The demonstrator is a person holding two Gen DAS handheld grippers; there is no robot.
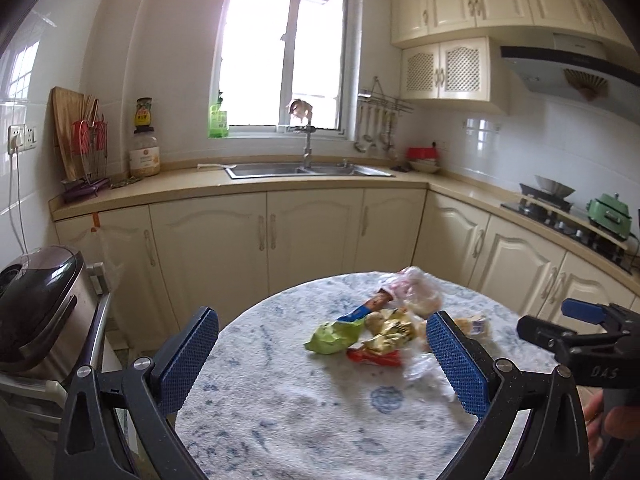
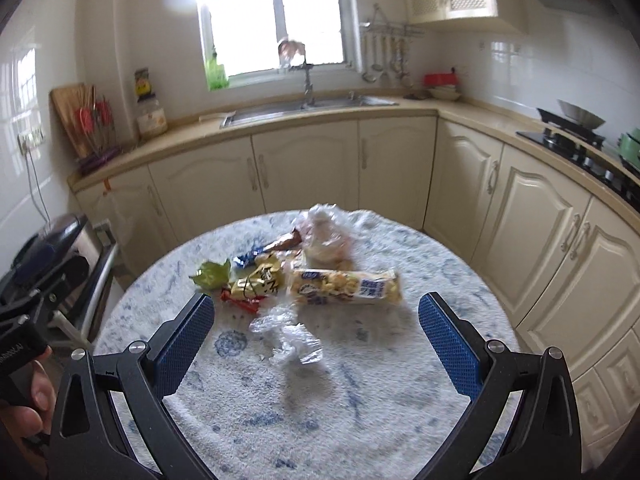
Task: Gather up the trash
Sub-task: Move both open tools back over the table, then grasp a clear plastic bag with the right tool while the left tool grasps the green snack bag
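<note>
Two grippers hover above a round table [image 1: 280,420] covered in a blue-and-white patterned cloth.

Left wrist view: the left gripper [image 1: 322,360] has its blue-padded fingers spread wide, nothing between them. The trash lies in a loose pile at the far right of the tabletop: a green wrapper [image 1: 332,336], a gold wrapper [image 1: 394,334], a red wrapper [image 1: 374,357] at the pile's near edge, and a clear bag holding food [image 1: 418,290] at the far side. A crumpled clear film [image 1: 420,368] lies just near of the pile, partly hidden by the right finger. The right gripper [image 1: 578,326] enters from the right edge; its state cannot be told here.

Right wrist view: the right gripper [image 2: 316,338] is also spread wide and empty. The crumpled clear film [image 2: 290,338] lies between its fingers in the picture. Farther off rests a long cracker packet [image 2: 346,287], touching the gold wrapper [image 2: 260,282] to its left. The green wrapper [image 2: 212,274] sits at the pile's left end, the clear bag [image 2: 326,238] farthest.
</note>
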